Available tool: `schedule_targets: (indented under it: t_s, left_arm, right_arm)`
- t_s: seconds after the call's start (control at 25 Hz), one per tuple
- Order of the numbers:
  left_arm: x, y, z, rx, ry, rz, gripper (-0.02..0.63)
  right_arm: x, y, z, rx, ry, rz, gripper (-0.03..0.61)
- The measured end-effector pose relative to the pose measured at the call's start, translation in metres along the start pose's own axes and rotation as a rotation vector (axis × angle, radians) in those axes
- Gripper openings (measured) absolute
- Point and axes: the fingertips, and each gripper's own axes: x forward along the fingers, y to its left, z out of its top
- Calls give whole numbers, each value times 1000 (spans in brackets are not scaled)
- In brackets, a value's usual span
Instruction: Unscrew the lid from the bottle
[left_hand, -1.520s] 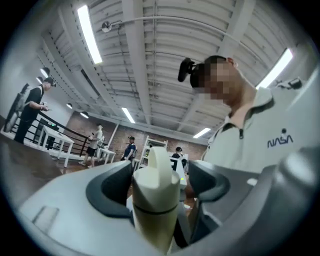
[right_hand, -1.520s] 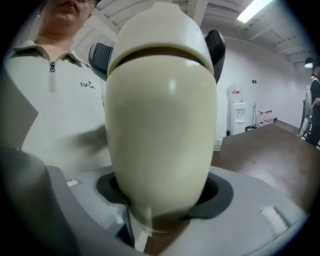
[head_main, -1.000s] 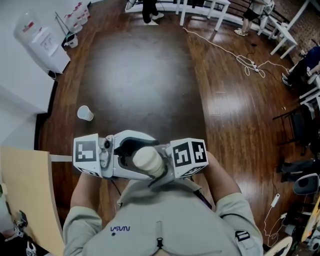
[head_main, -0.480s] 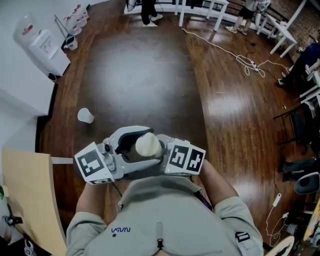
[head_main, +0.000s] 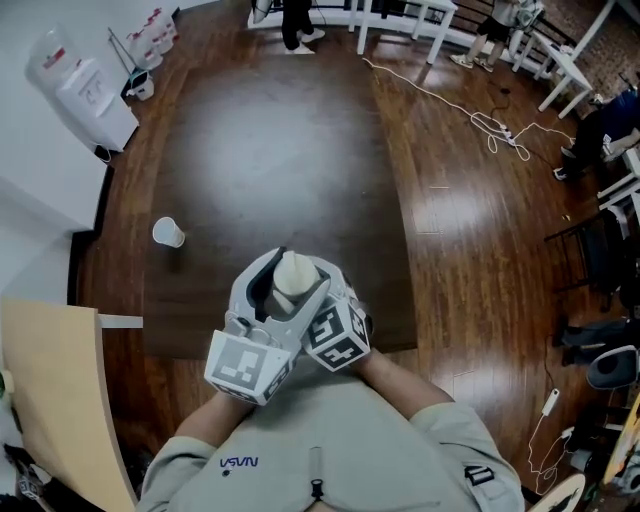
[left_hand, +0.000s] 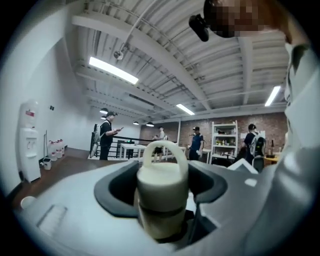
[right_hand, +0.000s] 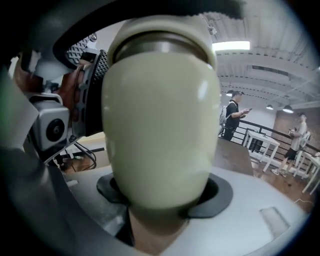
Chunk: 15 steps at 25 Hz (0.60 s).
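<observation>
- Unscrewing is calling for a square hold on the lid (left_hand: 162, 172) itself (not its loop), while the body is being kept from spinning.
- The left gripper (left_hand: 162, 200) is clamping the lid, its jaws having just been closing and standing wide.
- The right gripper (right_hand: 160, 210) is gripping the bottle (right_hand: 160, 125) by its body, its jaws also standing wide.
- The bottle is hanging between both grippers, over the table (head_main: 270, 150) near its edge.

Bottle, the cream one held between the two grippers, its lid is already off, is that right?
No, the lid is still on the cream bottle, as the left gripper view shows. The left gripper has just been closing its jaws around the lid, and the right gripper holds the bottle lower down.
</observation>
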Motion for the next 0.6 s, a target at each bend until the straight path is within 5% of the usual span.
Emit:
schedule_targets:
  t_s: [0.36, 0.6]
  left_arm:
    - [2, -3, 2, -22, -3, -57, 305]
    - [-7, -20, 16, -50, -53, -321, 351]
  right_arm:
    - [1, 5, -3, 5, -2, 39, 301]
    - [-15, 30, 10, -23, -35, 323, 299]
